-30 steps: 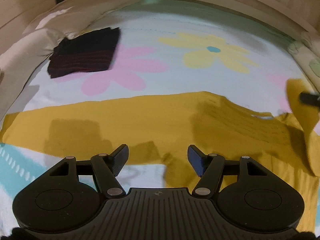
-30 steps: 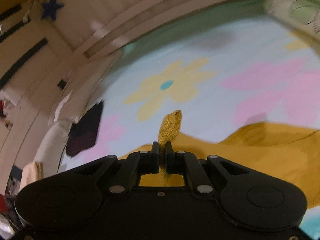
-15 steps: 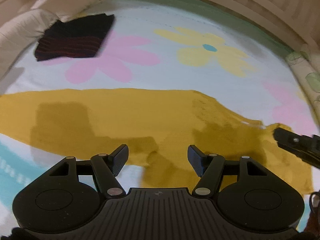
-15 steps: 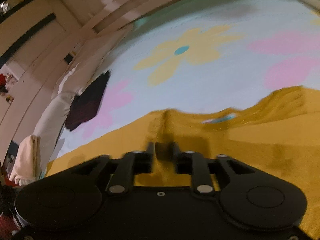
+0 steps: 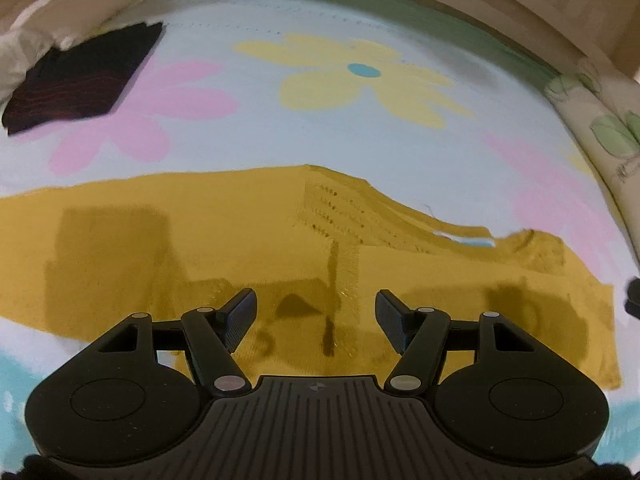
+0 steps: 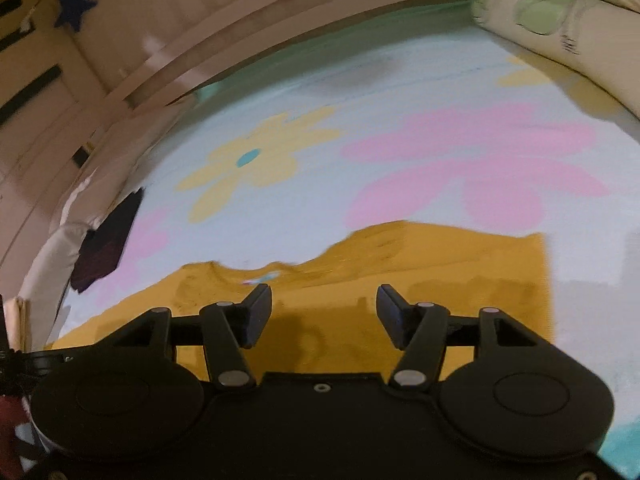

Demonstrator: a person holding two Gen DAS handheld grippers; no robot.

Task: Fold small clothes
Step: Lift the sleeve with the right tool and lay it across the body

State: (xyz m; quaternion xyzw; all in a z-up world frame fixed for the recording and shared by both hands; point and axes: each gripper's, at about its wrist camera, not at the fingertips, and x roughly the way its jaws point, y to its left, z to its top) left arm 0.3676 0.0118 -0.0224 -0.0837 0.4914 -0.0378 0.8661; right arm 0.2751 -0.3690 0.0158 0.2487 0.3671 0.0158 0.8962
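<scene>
Lying flat on the sheet (image 5: 400, 152), the shirt (image 5: 240, 240) ran its long axis from the left edge to the lower right of the left wrist frame, with its folded part and neckline toward the right. The left gripper (image 5: 316, 316) stood with fingers apart and nothing between them, directly above the cloth's near edge at lower centre. The right gripper (image 6: 320, 312) had just been opening, its fingers apart and empty over the shirt (image 6: 400, 280) at lower centre, so both sat about equally near.
</scene>
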